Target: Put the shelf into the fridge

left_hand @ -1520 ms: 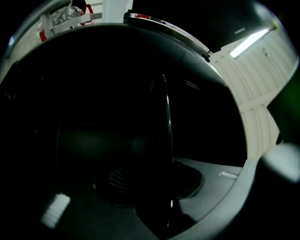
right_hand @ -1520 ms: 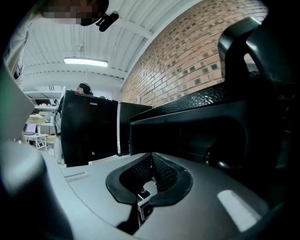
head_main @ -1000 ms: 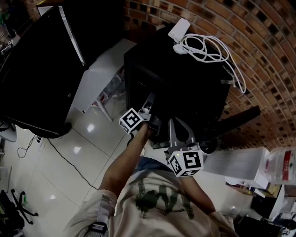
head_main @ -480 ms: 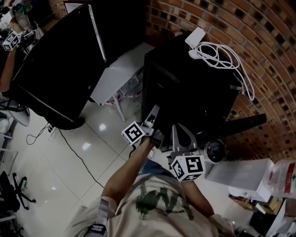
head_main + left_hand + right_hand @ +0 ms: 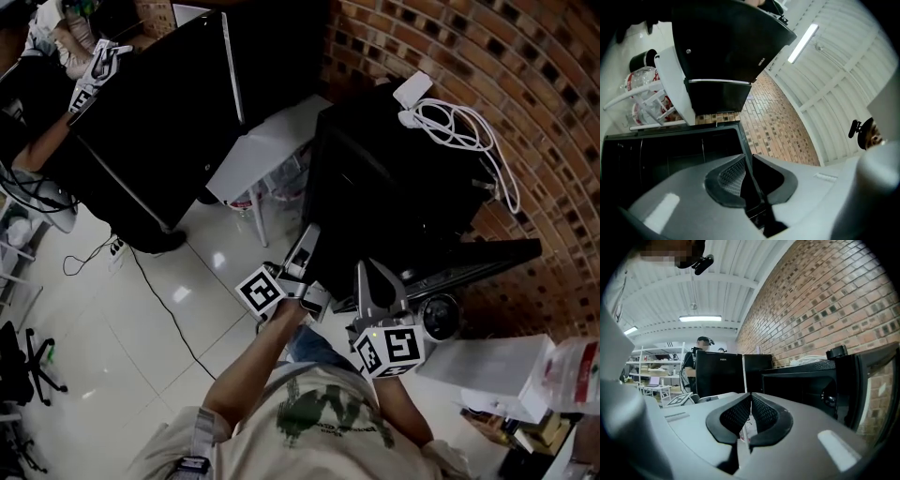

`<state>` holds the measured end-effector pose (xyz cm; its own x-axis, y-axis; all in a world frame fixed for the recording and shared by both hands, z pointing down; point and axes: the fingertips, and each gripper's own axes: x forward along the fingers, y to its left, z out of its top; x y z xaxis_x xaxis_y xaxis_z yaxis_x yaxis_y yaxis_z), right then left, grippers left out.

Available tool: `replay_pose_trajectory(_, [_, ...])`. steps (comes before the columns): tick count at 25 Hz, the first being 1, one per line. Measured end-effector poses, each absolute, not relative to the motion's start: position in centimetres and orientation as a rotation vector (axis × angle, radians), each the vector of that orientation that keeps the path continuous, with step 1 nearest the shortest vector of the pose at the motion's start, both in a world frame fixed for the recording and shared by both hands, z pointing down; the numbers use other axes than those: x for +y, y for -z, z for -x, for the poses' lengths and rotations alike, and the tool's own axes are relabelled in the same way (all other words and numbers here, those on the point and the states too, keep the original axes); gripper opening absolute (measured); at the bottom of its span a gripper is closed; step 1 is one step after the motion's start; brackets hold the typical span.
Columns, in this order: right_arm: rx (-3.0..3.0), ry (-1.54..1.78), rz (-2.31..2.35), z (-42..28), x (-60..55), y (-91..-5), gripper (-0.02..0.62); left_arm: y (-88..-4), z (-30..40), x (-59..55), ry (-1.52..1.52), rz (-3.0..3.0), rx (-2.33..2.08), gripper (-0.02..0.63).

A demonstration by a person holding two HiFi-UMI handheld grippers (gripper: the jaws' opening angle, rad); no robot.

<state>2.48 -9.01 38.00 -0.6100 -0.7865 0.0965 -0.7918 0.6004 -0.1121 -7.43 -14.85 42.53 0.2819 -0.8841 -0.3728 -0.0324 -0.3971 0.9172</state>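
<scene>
Before the dark fridge (image 5: 375, 169) (interior too dark to read), the left gripper (image 5: 308, 236) has just been closing on nothing; the right gripper (image 5: 376, 269) is clenched, empty.

Red brick wall (image 5: 525, 56), glossy pale tiled floor (image 5: 112, 328), white ribbed ceiling (image 5: 693, 296), strip light (image 5: 700, 318).

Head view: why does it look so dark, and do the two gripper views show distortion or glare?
Head view: underexposed, so the black fridge loses nearly all detail; small glare spots lie on the glossy floor. Left gripper view: strong fisheye with dark corners, and the ceiling lamp is blown out. Right gripper view: evenly lit, but the brick wall bows.
</scene>
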Motion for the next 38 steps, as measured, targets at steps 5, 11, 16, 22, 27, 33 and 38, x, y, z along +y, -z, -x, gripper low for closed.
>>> replay_pose_trajectory(5, [-2.784,-0.207,-1.329,-1.9,-6.6,-37.3,0.003,-40.6,7.7,-11.0,1.188,-1.750,-0.892,0.000])
replay_pose_trajectory(11, [-2.791,-0.198,-1.317,-2.3,-4.7,-36.2,0.000,-38.0,8.1,-7.8,1.113,-1.895,-0.995,0.000])
replay_pose_trajectory(16, [-2.785,-0.177,-1.333,-3.0,-3.3,-35.5,0.000,-37.0,7.6,-5.4,1.142,-1.856,-0.964,0.000])
replay_pose_trajectory(22, [-2.778,-0.143,-1.371,-3.8,-2.7,-34.9,0.000,-37.1,6.1,-3.7,1.180,-1.767,-0.875,0.000])
replay_pose_trajectory(27, [-2.763,-0.118,-1.382,-4.3,-2.6,-34.9,0.000,-37.2,5.5,-3.7,1.163,-1.763,-0.863,0.000])
replay_pose_trajectory(33, [-2.751,-0.080,-1.404,-4.9,-3.0,-34.6,0.000,-36.6,4.9,-4.1,1.181,-1.740,-0.838,0.000])
replay_pose_trajectory(38, [-2.757,-0.069,-1.407,-4.8,-2.7,-34.6,0.000,-36.7,4.2,-4.0,1.169,-1.731,-0.822,0.000])
